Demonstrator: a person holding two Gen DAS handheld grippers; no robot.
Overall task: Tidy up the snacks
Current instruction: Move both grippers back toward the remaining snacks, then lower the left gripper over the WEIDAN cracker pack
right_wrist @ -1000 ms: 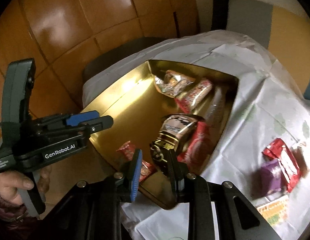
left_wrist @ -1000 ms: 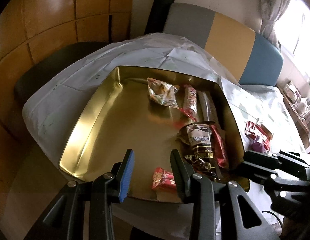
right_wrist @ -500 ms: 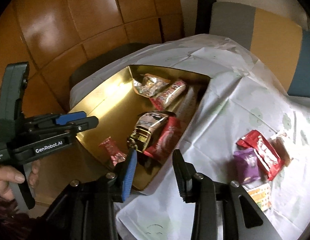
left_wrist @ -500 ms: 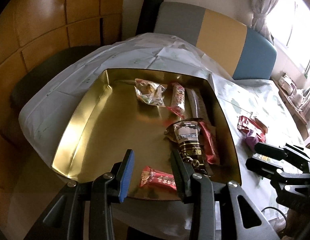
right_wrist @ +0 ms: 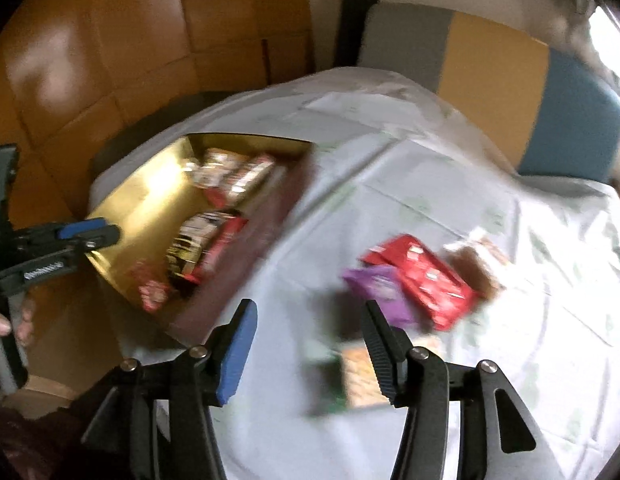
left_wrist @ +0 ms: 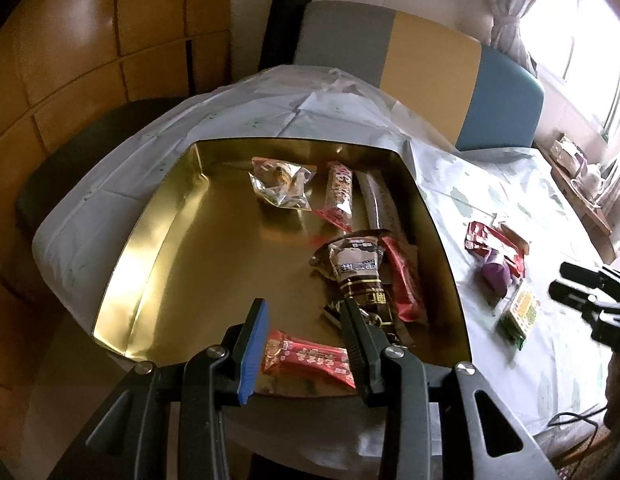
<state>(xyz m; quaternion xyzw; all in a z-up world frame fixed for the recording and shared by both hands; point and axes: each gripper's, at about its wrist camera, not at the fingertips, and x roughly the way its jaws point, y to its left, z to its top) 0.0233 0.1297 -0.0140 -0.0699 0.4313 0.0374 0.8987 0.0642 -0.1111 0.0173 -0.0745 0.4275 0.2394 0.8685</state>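
Note:
A gold tray (left_wrist: 149, 264) holds several snacks: a brown packet (left_wrist: 358, 268), a red wrapper (left_wrist: 406, 280), a clear bag (left_wrist: 281, 184) and a small red packet (left_wrist: 305, 358). My left gripper (left_wrist: 304, 308) hovers open over the tray's near edge, above that small red packet. My right gripper (right_wrist: 310, 308) is over the tablecloth to the right of the tray (right_wrist: 141, 204). Its jaws are opening with nothing between them. Just ahead of it lie a green box (right_wrist: 350, 376), a purple packet (right_wrist: 378, 288) and a red packet (right_wrist: 422, 276). The right wrist view is blurred.
A light patterned tablecloth (left_wrist: 470, 184) covers the table. A bench back in grey, yellow and blue (left_wrist: 430, 68) stands behind it, and wooden panels (left_wrist: 89, 60) rise at the left. A hand (right_wrist: 5, 324) holds the left gripper (right_wrist: 109, 232).
The right gripper let go of the brown packet in the tray, swung right out over the tablecloth toward the loose snacks, and its jaws widened. The left gripper stayed put.

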